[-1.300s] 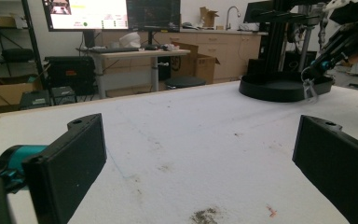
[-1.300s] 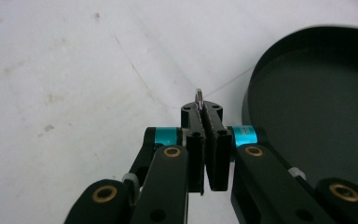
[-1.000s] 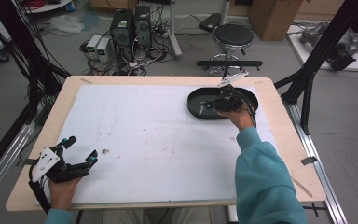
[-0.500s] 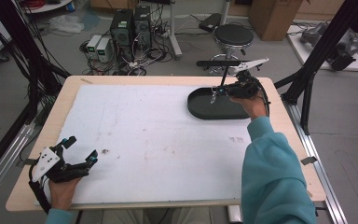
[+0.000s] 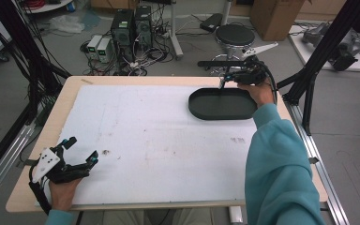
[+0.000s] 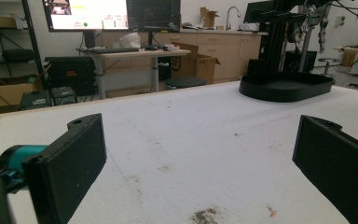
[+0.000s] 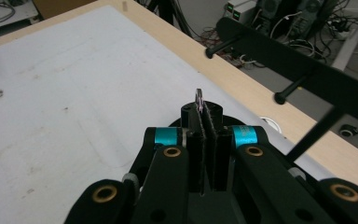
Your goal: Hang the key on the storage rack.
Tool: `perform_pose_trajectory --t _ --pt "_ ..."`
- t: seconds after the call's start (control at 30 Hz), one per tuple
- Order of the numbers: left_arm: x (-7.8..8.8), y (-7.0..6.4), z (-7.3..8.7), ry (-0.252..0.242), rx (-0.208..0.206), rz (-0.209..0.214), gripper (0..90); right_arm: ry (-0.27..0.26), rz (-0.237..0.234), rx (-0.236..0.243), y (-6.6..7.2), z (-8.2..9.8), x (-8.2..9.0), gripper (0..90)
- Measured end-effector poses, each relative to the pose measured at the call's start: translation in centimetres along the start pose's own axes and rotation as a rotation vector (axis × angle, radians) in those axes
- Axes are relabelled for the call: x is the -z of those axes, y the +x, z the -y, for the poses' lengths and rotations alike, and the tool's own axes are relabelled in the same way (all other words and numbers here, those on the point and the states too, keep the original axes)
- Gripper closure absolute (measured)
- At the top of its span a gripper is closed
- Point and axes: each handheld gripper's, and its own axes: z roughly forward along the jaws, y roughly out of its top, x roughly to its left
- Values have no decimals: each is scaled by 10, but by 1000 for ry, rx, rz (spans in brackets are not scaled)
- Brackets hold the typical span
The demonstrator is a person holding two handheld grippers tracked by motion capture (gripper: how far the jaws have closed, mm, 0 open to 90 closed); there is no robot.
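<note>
Looking down from the high view, we log the right gripper [image 5: 225, 80] raised over the far rim of the black tray [image 5: 222, 104], an oval, matte, low-walled dish that sits at the far right of the table. In the right gripper view its jaws are clenched flat together on a thin metal piece [image 7: 198, 99] — a small, bright sliver with a rounded tip that sticks up just past the pads [image 7: 205, 140]; we cannot tell what it is. The pads look dark and finely ribbed, with teal collars and brass-coloured pivots behind them.

The left gripper [image 5: 81, 151] rests at the near left corner, released, its two blocky black jaws well apart with nothing but bare board between them in the left gripper view.

The table top [image 5: 159, 136] is a white, grainy, foam-like sheet — scuffed, with brown smudges near the left gripper and a faint mark at centre right — laid on a pale wood board whose edge shows all round. We read no labels or writing on the tray or grippers; the far screen's text is too small.

Open room: the whole middle of the sheet, between the tray and the left hand.
</note>
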Motion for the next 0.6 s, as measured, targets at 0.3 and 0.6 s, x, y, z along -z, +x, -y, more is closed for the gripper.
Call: perform_pose_trajectory --t 0.3,0.6 --pt "0 0 0 0 -1 0 31 29 28 -15 -13 -8 0 887" --pt "0 0 0 1 0 0 31 60 47 15 -18 -20 -6 887"
